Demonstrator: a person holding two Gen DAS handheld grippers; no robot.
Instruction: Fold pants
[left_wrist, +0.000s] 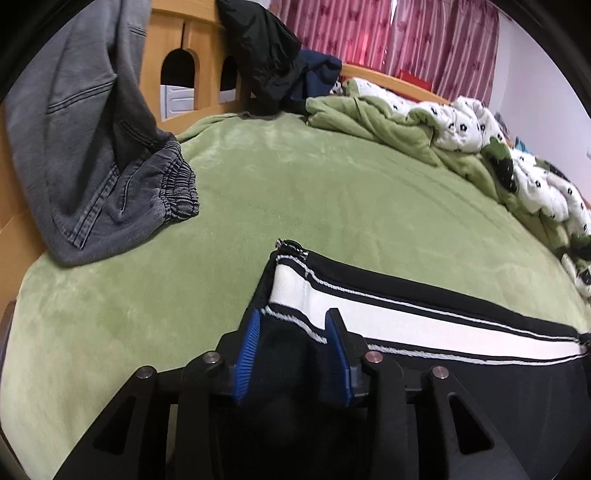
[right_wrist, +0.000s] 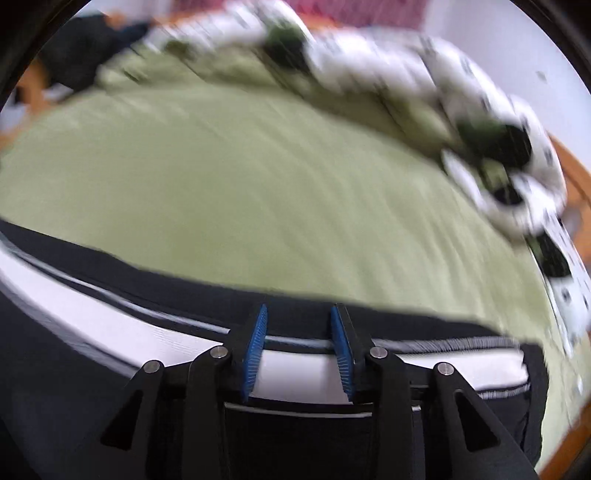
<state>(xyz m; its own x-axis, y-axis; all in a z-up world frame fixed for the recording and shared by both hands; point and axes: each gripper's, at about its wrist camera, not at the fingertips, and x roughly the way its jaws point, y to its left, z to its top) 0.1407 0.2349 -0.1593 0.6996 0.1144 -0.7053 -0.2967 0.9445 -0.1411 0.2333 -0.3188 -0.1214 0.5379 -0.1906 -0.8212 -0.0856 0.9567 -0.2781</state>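
Black pants (left_wrist: 424, 325) with a white side stripe lie flat across the near part of the green bed (left_wrist: 295, 192). Left gripper (left_wrist: 293, 319) sits over the pants' end corner, blue pads (left_wrist: 245, 354) part-way apart with black fabric between them; can't tell whether they press it. Right gripper (right_wrist: 299, 314), in a blurred view, hovers over the stripe of the pants (right_wrist: 110, 325), jaws narrow, pads clear of cloth. Grey jeans (left_wrist: 92, 147) hang over the wooden bed frame (left_wrist: 177, 33) at left. A rumpled green-and-white quilt (left_wrist: 480, 129) is bunched along the far side.
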